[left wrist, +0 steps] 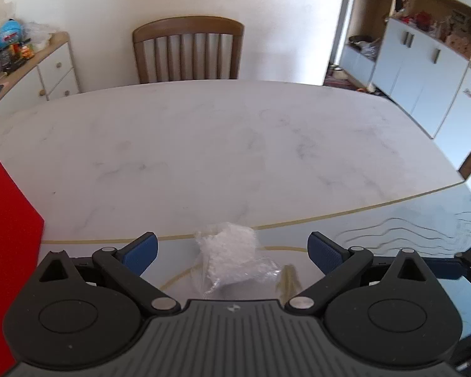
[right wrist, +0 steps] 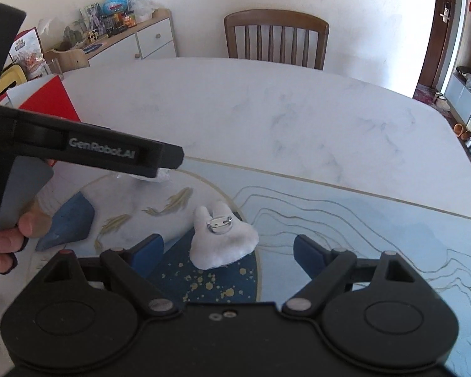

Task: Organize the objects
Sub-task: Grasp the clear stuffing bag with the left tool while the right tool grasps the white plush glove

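Left wrist view is showing the left gripper [left wrist: 232,251] standing wide around a clear bag [left wrist: 232,257] on the table [left wrist: 235,144]; the right view is showing the right gripper [right wrist: 227,251] wide around a white plush brooch [right wrist: 223,238], untouched.

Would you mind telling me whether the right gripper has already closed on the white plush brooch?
No, the right gripper is open, its blue pads clear of the white plush brooch lying on the table.
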`<state>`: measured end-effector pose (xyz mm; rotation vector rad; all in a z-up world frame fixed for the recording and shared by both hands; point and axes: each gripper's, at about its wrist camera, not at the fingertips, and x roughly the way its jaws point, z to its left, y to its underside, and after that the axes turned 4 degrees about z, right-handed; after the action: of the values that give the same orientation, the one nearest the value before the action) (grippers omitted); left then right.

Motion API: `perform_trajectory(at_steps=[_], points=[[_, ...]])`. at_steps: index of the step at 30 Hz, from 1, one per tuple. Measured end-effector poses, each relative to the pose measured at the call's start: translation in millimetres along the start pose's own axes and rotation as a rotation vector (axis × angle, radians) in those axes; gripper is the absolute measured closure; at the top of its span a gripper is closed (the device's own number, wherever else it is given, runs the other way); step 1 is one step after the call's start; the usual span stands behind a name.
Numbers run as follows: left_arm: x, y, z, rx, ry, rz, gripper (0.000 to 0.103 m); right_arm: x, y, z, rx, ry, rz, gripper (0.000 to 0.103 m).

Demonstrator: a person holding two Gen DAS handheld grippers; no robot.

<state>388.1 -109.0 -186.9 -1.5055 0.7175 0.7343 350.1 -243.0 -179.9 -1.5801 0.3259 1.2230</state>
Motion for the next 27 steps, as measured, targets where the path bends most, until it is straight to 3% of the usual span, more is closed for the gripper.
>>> perform_trajectory(at_steps=[10,14,18,22,27], points=[[17.9,6.9,-0.2,-0.026,-0.019,0.027,0.003,16.7,-0.2,2.4,-0.019,-0.01,0.021,0.024],[21.2,9.6,-2.3,-0.005,-0.028,0.036,0.027,19.1,0.9,5.6,-0.041,0.0,0.02,0.03],[18.1,11.6,-8.8,0.036,-0.043,0.026,0.042,18.1,2.1,7.5,-0.055,0.013,0.011,0.043],[16.5,11.3,-7.9,0.043,-0.042,0.023,0.045,17.2,2.4,7.7,-0.057,0.023,0.011,0.052],[12.2,10.0,-6.0,0.05,-0.039,0.016,0.059,16.7,1.1,7.1,-0.048,0.036,0.015,0.054]])
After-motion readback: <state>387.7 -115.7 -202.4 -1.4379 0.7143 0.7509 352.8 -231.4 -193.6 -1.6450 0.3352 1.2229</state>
